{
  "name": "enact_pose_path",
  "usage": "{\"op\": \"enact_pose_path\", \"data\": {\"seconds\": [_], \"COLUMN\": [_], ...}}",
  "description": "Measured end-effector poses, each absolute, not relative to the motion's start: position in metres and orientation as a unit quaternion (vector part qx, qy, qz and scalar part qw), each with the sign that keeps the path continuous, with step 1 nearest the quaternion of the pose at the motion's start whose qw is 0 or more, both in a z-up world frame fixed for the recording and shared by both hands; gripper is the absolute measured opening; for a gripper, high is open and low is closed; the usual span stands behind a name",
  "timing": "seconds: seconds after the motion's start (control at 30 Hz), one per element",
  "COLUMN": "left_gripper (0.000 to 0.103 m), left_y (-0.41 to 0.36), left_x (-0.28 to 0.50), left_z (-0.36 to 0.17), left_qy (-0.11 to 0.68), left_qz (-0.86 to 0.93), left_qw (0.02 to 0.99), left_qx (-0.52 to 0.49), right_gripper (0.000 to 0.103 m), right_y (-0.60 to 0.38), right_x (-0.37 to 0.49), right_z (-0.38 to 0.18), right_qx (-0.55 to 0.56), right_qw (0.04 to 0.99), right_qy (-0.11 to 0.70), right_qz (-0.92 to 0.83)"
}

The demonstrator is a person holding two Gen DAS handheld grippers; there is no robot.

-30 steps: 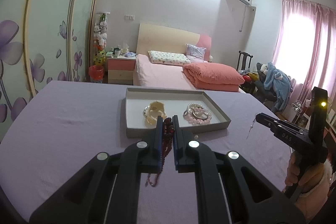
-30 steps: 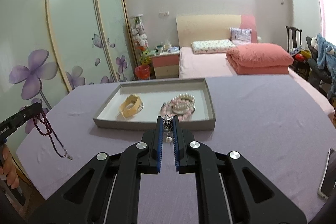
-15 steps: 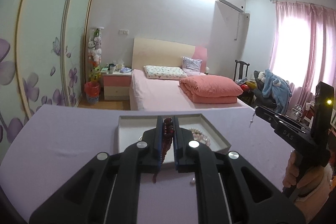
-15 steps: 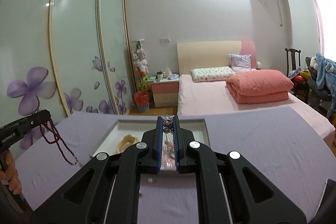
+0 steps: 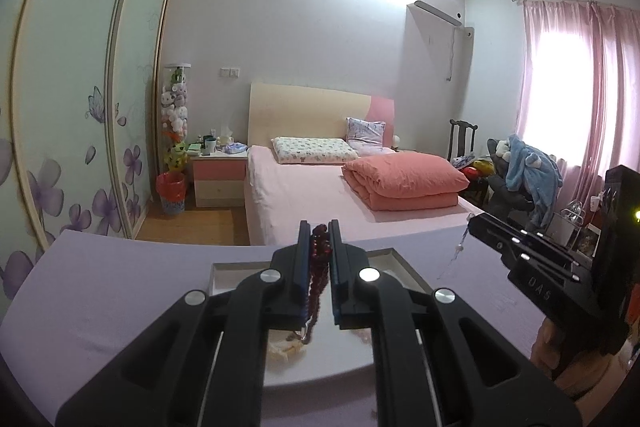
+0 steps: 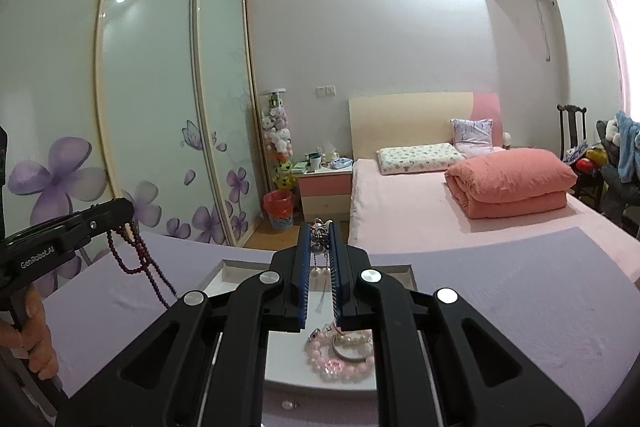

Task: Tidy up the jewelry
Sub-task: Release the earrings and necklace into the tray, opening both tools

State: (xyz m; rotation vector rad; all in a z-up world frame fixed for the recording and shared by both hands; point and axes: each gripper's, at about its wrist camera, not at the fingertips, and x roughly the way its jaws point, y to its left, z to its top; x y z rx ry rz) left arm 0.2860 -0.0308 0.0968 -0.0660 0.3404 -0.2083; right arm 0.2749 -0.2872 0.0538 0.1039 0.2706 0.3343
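**Both strands lifted over the tray**

The left gripper [image 5: 319,233] pinches a dark red bead necklace [image 5: 319,269]; the right gripper [image 6: 319,233] pinches a pearl-drop chain [image 6: 320,259]. Since a second ago both have risen and moved forward, so the grey tray [image 6: 224,269], earlier ahead, now lies beneath the jaws, the strands hanging above it. A pink bead bracelet [image 6: 340,361] rests inside.
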Motion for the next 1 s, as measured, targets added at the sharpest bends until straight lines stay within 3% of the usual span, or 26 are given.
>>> {"op": "enact_pose_path", "data": {"seconds": [0.5,0.6,0.67,1.0], "left_gripper": [0.01,0.01,0.01,0.01], "left_y": [-0.032,-0.032,-0.031,-0.028], "left_x": [0.359,0.368,0.372,0.384], "left_z": [0.049,0.039,0.035,0.024], "left_qy": [0.213,0.221,0.225,0.235], "left_qz": [-0.087,-0.084,-0.083,-0.078], "left_qw": [0.972,0.971,0.97,0.968], "left_qx": [-0.038,-0.041,-0.042,-0.042], "right_gripper": [0.01,0.019,0.031,0.031], "right_y": [-0.268,-0.266,-0.266,-0.27], "right_x": [0.332,0.337,0.337,0.337], "right_z": [0.008,0.003,-0.001,-0.004], "right_qx": [0.057,0.063,0.063,0.067], "right_qw": [0.963,0.959,0.959,0.957], "right_qy": [0.195,0.207,0.211,0.221], "right_qz": [0.176,0.182,0.179,0.177]}}
